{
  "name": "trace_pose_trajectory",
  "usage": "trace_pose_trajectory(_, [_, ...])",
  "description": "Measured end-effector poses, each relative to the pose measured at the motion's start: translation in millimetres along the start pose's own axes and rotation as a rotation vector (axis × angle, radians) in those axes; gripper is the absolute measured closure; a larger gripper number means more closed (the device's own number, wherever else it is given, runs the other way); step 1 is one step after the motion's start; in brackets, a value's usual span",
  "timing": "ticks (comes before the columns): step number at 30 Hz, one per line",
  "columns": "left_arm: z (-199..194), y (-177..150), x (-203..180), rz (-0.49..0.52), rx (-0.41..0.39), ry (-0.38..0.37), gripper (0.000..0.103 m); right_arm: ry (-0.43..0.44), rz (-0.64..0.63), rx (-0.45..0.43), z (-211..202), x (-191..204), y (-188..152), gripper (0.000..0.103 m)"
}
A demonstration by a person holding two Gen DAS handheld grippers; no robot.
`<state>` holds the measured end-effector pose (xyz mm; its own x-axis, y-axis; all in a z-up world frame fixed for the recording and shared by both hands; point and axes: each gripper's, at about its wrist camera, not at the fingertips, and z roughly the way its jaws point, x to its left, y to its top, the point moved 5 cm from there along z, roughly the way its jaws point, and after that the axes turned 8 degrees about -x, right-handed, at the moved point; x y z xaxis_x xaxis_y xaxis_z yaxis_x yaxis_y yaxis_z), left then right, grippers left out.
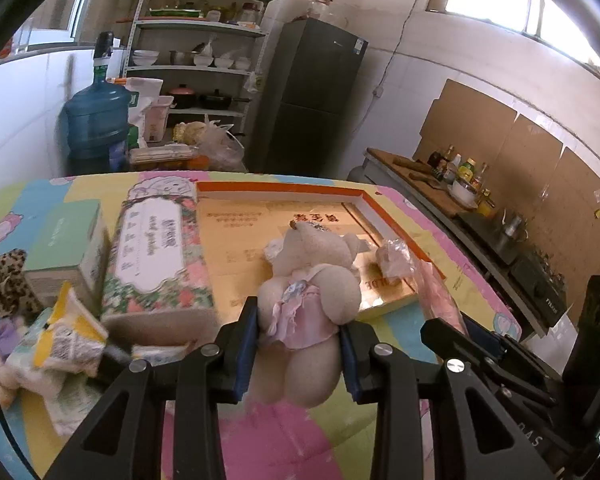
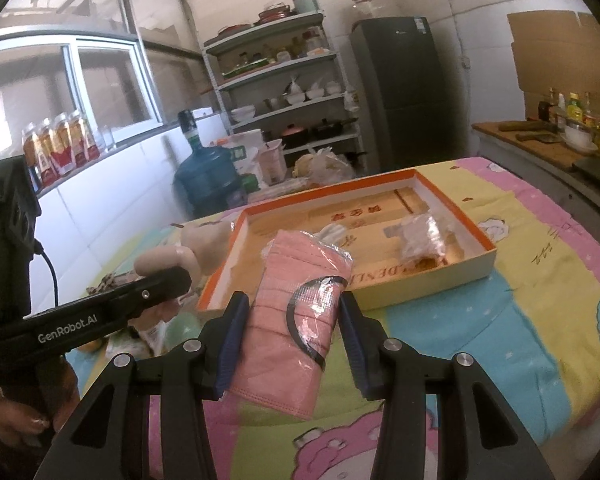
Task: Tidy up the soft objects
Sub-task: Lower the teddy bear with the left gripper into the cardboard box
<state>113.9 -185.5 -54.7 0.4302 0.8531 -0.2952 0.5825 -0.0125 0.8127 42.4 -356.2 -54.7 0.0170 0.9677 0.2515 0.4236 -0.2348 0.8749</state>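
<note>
My left gripper [image 1: 300, 344] is shut on a cream plush bear [image 1: 308, 300] in a pink dress, held above the table in front of the orange-rimmed shallow box [image 1: 284, 192]. My right gripper [image 2: 290, 328] is shut on a pink pack of face masks [image 2: 296, 312] in clear wrap, held over the near edge of the same box [image 2: 452, 196]. A small clear-wrapped item [image 2: 422, 236] lies inside the box. The left gripper's body [image 2: 92, 316] and the bear's legs [image 2: 184, 252] show at the left of the right wrist view.
A floral tissue pack [image 1: 158, 252], a green box [image 1: 66, 240], a leopard-print soft item [image 1: 4, 284] and yellow-white packets [image 1: 68, 336] lie at the table's left. A water jug [image 1: 94, 124], shelves [image 1: 204, 64], fridge [image 1: 312, 96] and counter [image 1: 440, 188] stand beyond.
</note>
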Motion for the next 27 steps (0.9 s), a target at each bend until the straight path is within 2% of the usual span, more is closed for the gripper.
trace_pose_trajectory(14, [40.3,16.9,-22.9,-0.020,-0.013,0.019,0.067,-0.007,-0.009,-0.030,24.0,-34.5,29.9,0.056])
trace_pose_trajectory(27, [83.5,30.4,-27.3,-0.019,0.003,0.077,0.067,0.004,-0.010,-0.030,56.3,-55.4,49.6,0.056])
